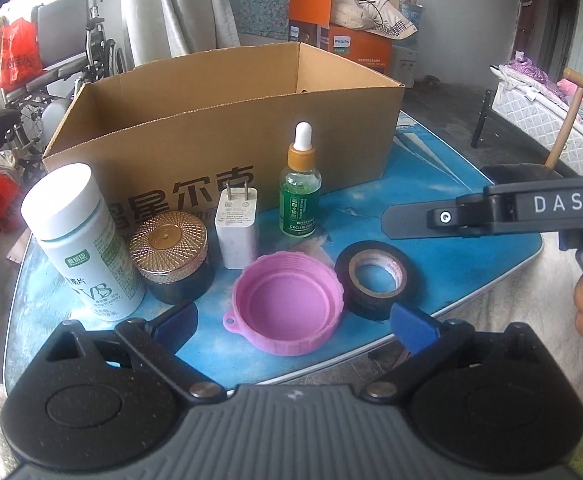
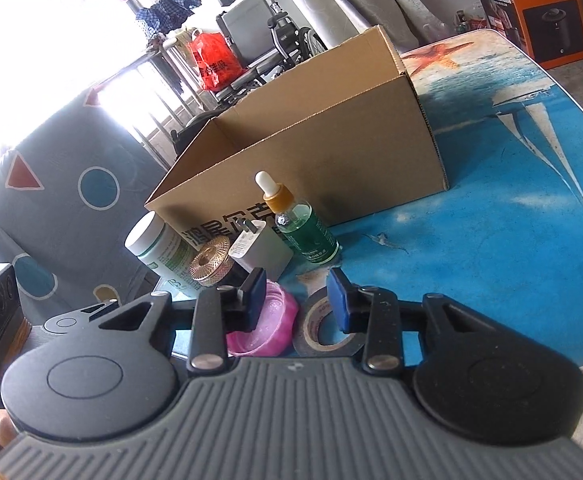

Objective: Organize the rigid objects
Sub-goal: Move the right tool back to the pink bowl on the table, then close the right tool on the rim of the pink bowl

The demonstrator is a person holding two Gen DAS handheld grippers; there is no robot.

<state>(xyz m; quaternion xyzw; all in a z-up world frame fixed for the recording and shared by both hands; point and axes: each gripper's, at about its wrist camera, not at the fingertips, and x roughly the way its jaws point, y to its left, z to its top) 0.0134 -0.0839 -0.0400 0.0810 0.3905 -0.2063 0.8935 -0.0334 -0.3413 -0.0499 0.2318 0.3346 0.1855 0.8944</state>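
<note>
An open cardboard box [image 1: 227, 136] [image 2: 331, 152] stands on the blue table [image 1: 431, 184]. In front of it stand a white vitamin bottle [image 1: 79, 240] [image 2: 159, 248], a gold-lidded jar [image 1: 169, 252] [image 2: 211, 262], a white charger [image 1: 237, 228] [image 2: 261, 254] and a green dropper bottle [image 1: 300, 188] [image 2: 301, 224]. A pink cap [image 1: 289, 304] [image 2: 269, 324] and a black tape roll [image 1: 377, 278] [image 2: 323, 332] lie nearest. My left gripper [image 1: 291, 324] is open and empty, its jaws either side of the pink cap. My right gripper [image 2: 297, 300] is open and empty above the cap and tape; it shows from the side in the left wrist view [image 1: 411, 222].
A wheelchair [image 1: 71, 52] and a red bag [image 1: 17, 54] stand behind the table at left. An orange Philips carton [image 1: 355, 46] [image 2: 547, 12] sits at the back. A bed [image 1: 551, 120] is at right. The table's front edge [image 1: 331, 364] is close to both grippers.
</note>
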